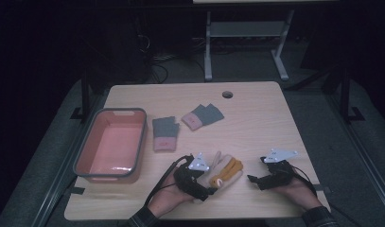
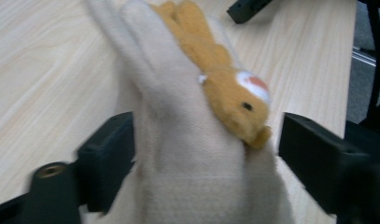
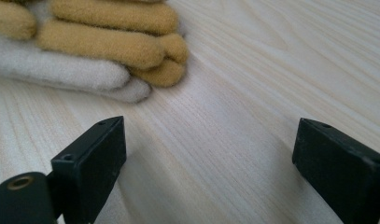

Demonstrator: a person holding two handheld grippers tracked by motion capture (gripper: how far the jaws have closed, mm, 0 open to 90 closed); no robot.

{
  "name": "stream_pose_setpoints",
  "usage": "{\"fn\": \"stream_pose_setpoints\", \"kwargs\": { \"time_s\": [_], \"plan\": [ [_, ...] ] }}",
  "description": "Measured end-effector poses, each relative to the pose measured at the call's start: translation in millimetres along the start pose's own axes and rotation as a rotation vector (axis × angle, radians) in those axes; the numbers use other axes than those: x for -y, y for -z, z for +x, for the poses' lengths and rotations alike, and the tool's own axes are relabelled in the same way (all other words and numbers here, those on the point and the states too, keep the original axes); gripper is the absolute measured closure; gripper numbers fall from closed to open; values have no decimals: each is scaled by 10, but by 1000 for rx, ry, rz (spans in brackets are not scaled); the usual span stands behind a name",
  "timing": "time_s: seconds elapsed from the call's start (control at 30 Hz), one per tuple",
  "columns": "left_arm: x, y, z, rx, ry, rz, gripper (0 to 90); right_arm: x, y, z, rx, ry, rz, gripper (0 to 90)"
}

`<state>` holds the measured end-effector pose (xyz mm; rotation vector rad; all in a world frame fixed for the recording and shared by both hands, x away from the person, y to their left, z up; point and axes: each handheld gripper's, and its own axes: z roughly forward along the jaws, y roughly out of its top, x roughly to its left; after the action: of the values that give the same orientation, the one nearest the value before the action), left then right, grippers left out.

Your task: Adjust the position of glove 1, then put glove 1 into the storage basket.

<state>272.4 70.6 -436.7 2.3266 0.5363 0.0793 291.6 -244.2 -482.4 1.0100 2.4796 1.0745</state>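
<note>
A cream and mustard-yellow pair of gloves (image 1: 224, 170) lies near the table's front edge. My left gripper (image 1: 205, 185) is open, its jaws on either side of the cream cuff (image 2: 178, 154). A yellow plush patch with a small face (image 2: 234, 93) sits on top of the cuff. The left jaw touches the fabric and the right jaw stands just off it. To the right, my right gripper (image 1: 256, 169) hovers low over bare wood, open with nothing between its jaws (image 3: 211, 135). The glove fingertips (image 3: 108, 51) lie just ahead of it to the left.
A pink bin with a grey rim (image 1: 144, 137) stands at the table's left. Two grey and pink fingerless mitts (image 1: 165, 132) (image 1: 203, 116) lie behind the gloves. A cable hole (image 1: 227, 94) is near the far edge. The right gripper's jaw tip (image 2: 246, 7) shows beyond the gloves.
</note>
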Motion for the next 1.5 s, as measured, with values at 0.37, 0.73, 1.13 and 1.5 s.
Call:
{"fn": "stream_pose_setpoints", "kwargs": {
  "time_s": [0.37,0.73,1.13,1.5],
  "plan": [
    [71,204,124,-12,50,-40,129,0,1,0,0,1,0,96],
    [62,-32,81,-7,15,19,121,1,1,1,0,1,1,96],
    [101,-230,107,18,33,73,122,1,1,2,0,1,1,96],
    [106,-229,87,52,-12,67,328,1,1,1,0,1,1,96]
  ]
}}
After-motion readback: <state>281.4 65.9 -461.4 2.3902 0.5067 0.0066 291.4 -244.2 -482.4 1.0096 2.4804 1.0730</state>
